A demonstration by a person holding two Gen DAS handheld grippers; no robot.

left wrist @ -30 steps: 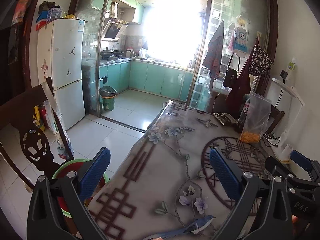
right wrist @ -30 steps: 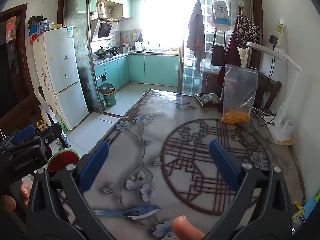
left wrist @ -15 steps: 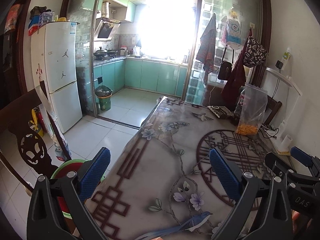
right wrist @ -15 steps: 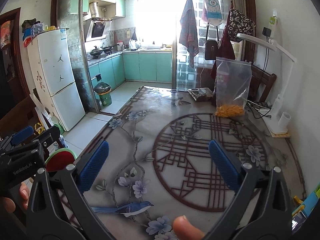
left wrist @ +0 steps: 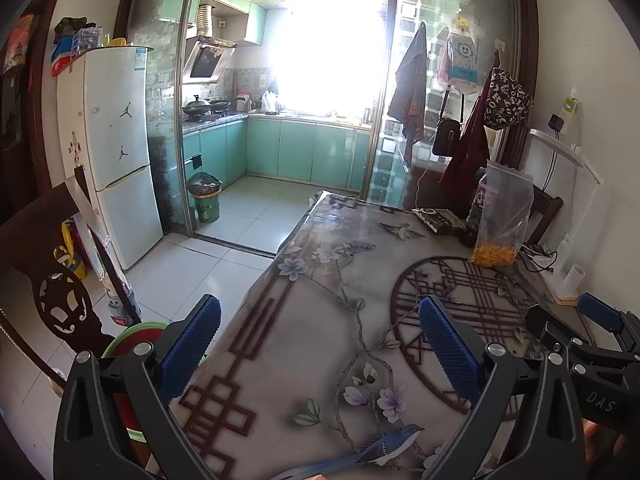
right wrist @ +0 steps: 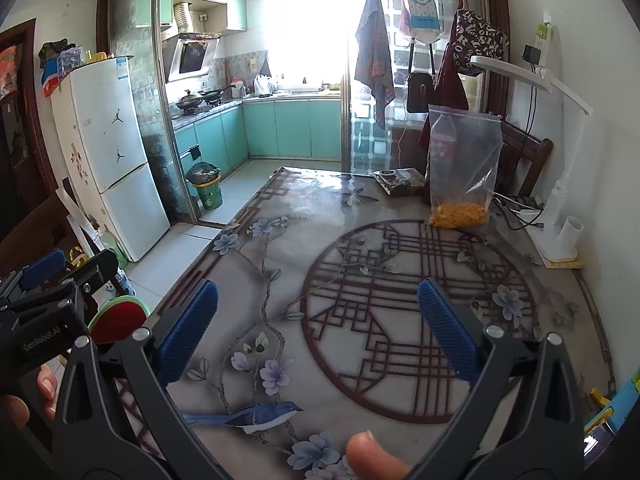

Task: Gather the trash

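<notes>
Trash candidates lie at the far end of the table [right wrist: 304, 240]: one dark flat packet [right wrist: 400, 181] and one clear zip bag [right wrist: 464, 168] holding orange pieces, with one plastic bottle [right wrist: 442, 136] standing behind the bag. All three are well apart from both tools and ahead of them, toward the right far corner. The left gripper [left wrist: 316, 344] hovers over the table's near left edge, jaws spread wide, nothing between them. The right gripper [right wrist: 318, 320] hovers above the round lattice pattern, jaws likewise spread wide and empty. One red basin with a green rim [left wrist: 136, 344] sits on the floor beside the table. One green bin [right wrist: 208, 188] stands at the kitchen doorway. One white desk lamp [right wrist: 560, 216] stands at the right edge.
</notes>
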